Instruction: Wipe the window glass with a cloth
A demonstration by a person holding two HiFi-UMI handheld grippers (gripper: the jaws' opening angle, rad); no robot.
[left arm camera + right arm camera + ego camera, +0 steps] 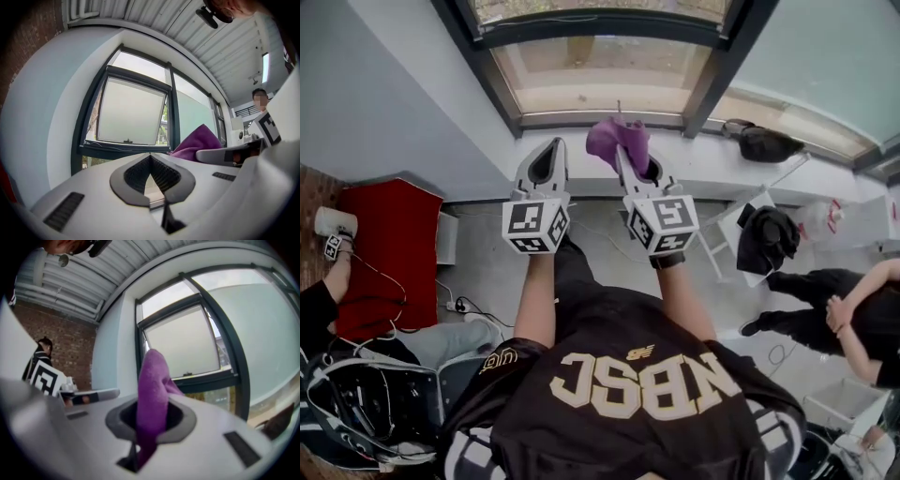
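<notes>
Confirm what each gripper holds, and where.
Right gripper: purple cloth, pinched at a bunched part between the jaws, the rest sticking out past them. Left gripper: nothing, jaws together.

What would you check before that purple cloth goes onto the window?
1. Cloth gripped: ok, the right gripper has its jaws shut on it.
2. Cloth reaches past the gripper tips: ok, a purple bunch stands clear of them.
3. Left gripper free: ok, shut with nothing in it, beside the right one.
4. Cloth touching the window glass: not ok, it is short of the pane.
5. Where the glass is dirty: cannot tell.
</notes>
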